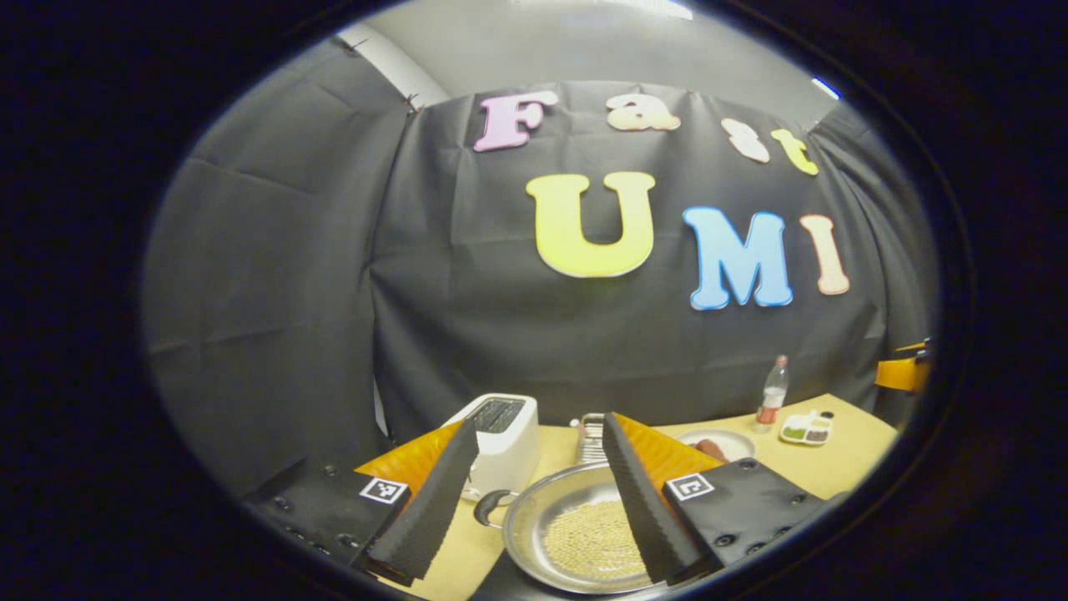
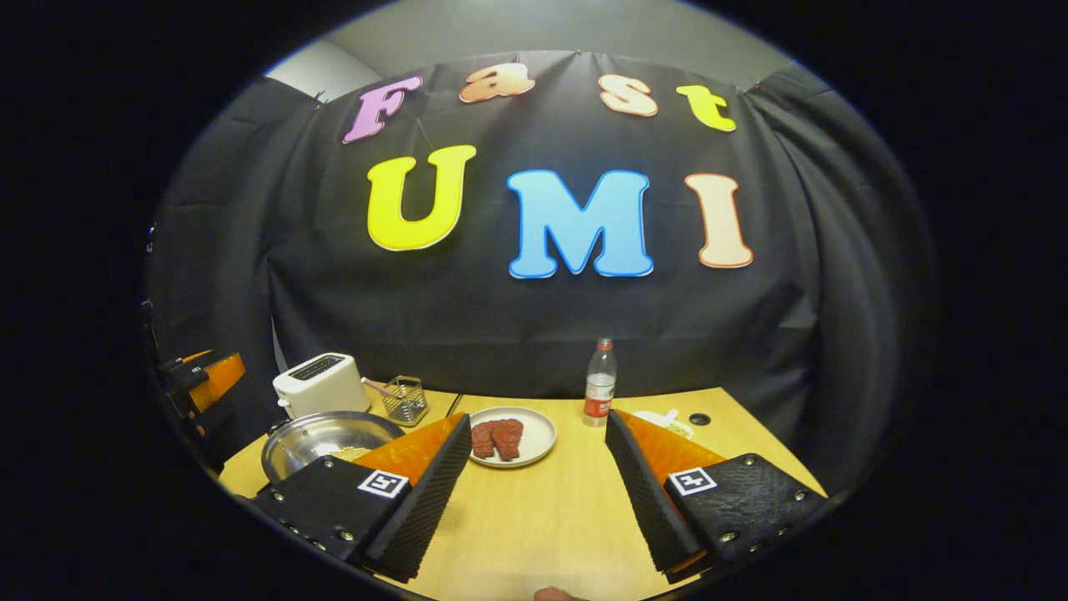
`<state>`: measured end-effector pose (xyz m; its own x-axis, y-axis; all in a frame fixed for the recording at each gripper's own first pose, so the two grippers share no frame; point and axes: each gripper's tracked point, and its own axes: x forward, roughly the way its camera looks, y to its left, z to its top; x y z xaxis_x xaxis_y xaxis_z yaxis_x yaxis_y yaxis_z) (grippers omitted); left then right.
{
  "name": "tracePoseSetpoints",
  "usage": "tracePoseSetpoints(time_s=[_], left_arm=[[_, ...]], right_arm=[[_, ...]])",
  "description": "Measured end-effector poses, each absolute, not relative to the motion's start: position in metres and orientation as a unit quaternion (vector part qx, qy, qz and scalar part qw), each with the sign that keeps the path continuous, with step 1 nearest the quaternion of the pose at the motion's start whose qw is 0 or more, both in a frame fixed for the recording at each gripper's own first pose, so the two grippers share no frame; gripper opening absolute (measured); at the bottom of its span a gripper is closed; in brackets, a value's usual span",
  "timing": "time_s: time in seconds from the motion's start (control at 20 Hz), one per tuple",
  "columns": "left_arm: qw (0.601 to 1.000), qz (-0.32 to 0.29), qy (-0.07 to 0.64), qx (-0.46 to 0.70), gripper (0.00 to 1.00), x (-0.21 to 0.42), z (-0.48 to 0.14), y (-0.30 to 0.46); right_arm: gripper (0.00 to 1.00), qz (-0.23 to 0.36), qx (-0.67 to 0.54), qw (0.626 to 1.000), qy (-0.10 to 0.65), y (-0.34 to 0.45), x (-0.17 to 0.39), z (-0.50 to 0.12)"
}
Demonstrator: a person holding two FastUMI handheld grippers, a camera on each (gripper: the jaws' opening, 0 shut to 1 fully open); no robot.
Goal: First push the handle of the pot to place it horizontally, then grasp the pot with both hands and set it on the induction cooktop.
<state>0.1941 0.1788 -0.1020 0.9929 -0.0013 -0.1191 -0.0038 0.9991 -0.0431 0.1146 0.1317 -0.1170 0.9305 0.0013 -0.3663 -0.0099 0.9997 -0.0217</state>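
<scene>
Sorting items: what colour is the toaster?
White toaster, clearest in the right gripper view.

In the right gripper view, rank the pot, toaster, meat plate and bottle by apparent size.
Largest to smallest as they look:
1. Round silver metal pot, partly hidden behind a finger.
2. White toaster and round white plate of red meat: too alike to rank.
3. Clear plastic bottle with red label.
</scene>
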Motion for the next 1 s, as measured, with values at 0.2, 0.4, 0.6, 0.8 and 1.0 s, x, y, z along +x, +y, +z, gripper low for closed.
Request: tracePoseSetpoints(time_s=[0.2,0.4,0.6,0.8,1.0], left_arm=[[0.999,0.002,0.026,-0.026,0.94,0.141,-0.053,0.130],[1.000,-0.010,-0.005,-0.020,0.99,0.089,-0.017,0.077],[1.000,-0.005,-0.023,0.002,0.97,0.041,0.005,0.043],[1.000,0.005,-0.028,-0.012,0.94,0.005,0.011,0.020],[1.000,-0.012,-0.024,-0.005,1.00,-0.011,0.007,0.000]], right_arm=[[0.98,0.008,-0.013,0.989,0.148,0.083,0.074,-0.075],[0.98,0.011,-0.007,0.993,0.118,0.040,0.037,-0.052],[0.98,0.023,-0.005,0.994,0.108,0.015,0.011,-0.041],[0.98,0.035,-0.005,0.995,0.097,0.010,-0.016,-0.025],[0.98,0.037,-0.003,0.995,0.098,0.013,-0.029,-0.020]])
